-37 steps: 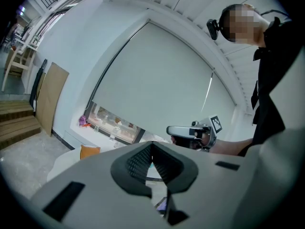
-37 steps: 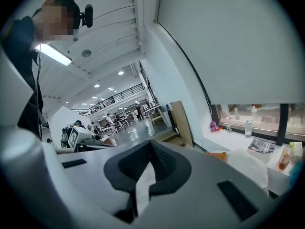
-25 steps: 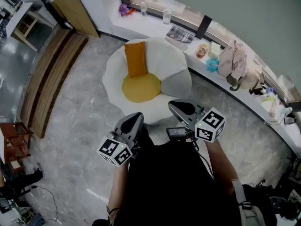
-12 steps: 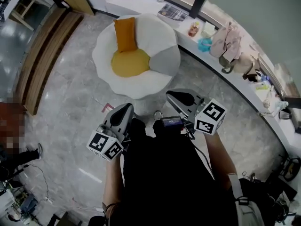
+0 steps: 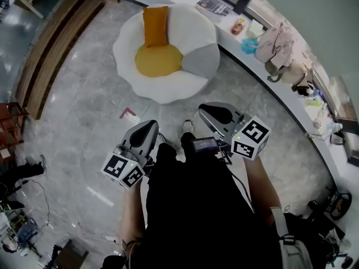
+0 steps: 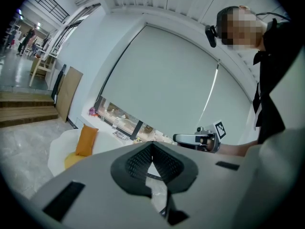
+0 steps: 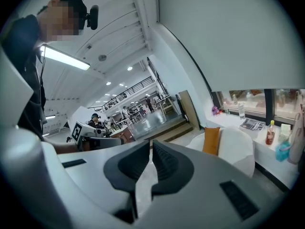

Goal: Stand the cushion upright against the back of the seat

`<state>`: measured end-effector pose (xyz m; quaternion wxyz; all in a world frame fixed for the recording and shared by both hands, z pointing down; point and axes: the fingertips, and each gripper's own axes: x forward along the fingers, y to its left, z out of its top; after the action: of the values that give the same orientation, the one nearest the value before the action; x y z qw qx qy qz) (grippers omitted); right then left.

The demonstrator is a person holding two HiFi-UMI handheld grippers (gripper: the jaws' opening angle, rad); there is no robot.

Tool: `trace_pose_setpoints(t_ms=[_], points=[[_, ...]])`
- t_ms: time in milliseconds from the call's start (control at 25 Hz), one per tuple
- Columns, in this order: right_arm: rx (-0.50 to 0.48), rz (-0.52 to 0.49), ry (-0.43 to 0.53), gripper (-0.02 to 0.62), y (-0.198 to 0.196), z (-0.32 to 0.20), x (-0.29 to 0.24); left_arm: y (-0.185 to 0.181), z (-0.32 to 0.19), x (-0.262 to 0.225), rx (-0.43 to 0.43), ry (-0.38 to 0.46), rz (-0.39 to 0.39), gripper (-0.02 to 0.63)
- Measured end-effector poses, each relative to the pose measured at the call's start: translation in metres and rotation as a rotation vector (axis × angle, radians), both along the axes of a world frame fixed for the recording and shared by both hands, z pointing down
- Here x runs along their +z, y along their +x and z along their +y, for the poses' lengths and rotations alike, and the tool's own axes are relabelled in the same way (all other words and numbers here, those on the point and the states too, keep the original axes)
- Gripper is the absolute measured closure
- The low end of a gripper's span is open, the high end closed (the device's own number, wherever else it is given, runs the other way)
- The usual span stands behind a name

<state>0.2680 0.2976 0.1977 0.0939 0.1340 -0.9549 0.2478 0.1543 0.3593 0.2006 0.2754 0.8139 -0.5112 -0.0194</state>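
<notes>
- Jaws of left hand-held gripper (image 5: 143, 133) closed, nothing between them; it has drawn back from the chair (image 5: 168, 88).
- Cushion (image 5: 155, 27) remains upright against the chair's back, so the task looks finished.
- Right hand-held gripper (image 5: 216, 112) closed, empty, likewise withdrawn.

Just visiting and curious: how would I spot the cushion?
Find the white petal-shaped armchair beside the long window ledge. The cushion stands against its backrest, above the round yellow seat pad. It is the only orange rectangle there.
</notes>
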Motion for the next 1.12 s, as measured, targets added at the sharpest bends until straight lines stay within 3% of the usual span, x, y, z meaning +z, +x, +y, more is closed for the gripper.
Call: trace_pose_setpoints(t_ms=[560,760,1120], points=[[-0.02,0.033,0.059,0.575,-0.065,0.05,-0.017,-0.049,0.052,-0.021,0.025,0.091,-0.038,0.594],[-0.009,0.058,0.076,0.575,-0.075,0.059,-0.018,-0.068,0.059,-0.021,0.026,0.094,-0.013,0.594],[0.027,0.015,0.098,0.577,-0.075,0.064,-0.036,-0.056,0.053,-0.03,0.126,0.124,-0.011,0.594]])
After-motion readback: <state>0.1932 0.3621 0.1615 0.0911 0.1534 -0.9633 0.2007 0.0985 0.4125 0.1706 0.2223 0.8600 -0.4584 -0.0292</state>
